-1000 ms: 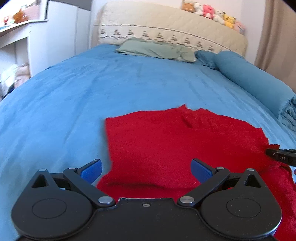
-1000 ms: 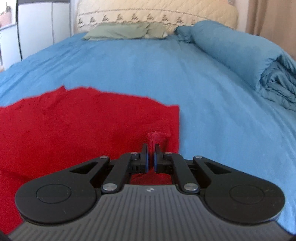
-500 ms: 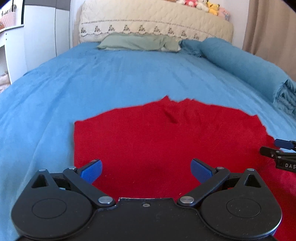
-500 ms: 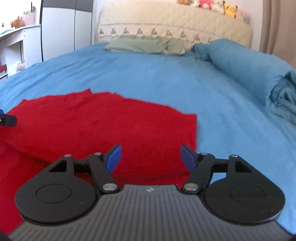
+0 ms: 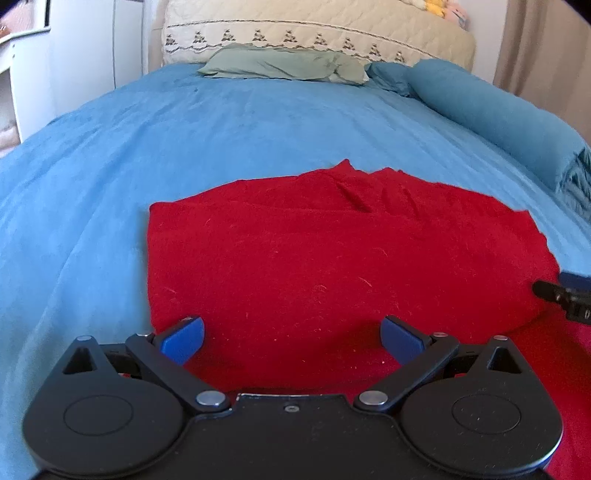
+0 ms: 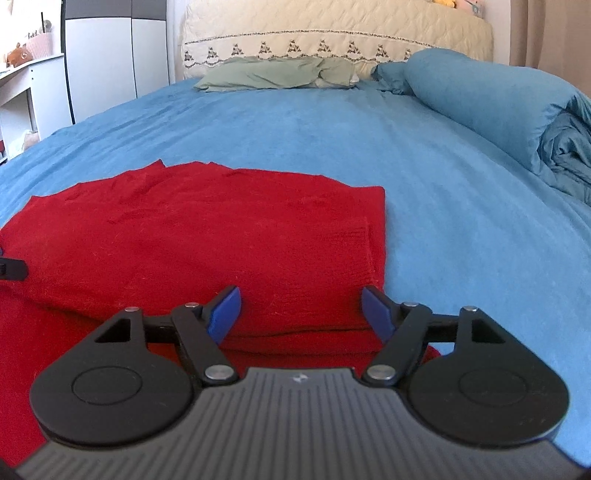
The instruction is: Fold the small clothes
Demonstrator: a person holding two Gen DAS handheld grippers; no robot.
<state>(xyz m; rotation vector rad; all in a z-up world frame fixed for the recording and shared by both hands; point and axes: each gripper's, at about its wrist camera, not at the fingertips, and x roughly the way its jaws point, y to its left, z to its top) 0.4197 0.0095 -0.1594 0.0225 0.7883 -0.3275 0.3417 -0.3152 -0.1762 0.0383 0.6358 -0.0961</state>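
Note:
A red knit garment (image 5: 314,251) lies flat on the blue bedspread (image 5: 221,125), its near part folded over onto itself. My left gripper (image 5: 291,338) hovers open over the garment's near left part, nothing between its blue pads. The same red garment (image 6: 207,236) fills the lower left of the right wrist view, with its right edge running straight. My right gripper (image 6: 301,310) stands over the garment's near right corner; its jaws are opening and nothing is between them. The right gripper's tip (image 5: 565,295) shows at the right edge of the left wrist view.
A rolled blue duvet (image 6: 498,99) lies along the bed's right side. A green pillow (image 5: 288,66) rests against the cream headboard (image 5: 317,33). White furniture (image 6: 99,59) stands to the left of the bed. The bedspread (image 6: 369,133) beyond the garment is bare.
My right gripper let go of the pinched red fabric and opened wide. The released fabric now lies flat as a fold. My left gripper sank closer over the garment, staying open.

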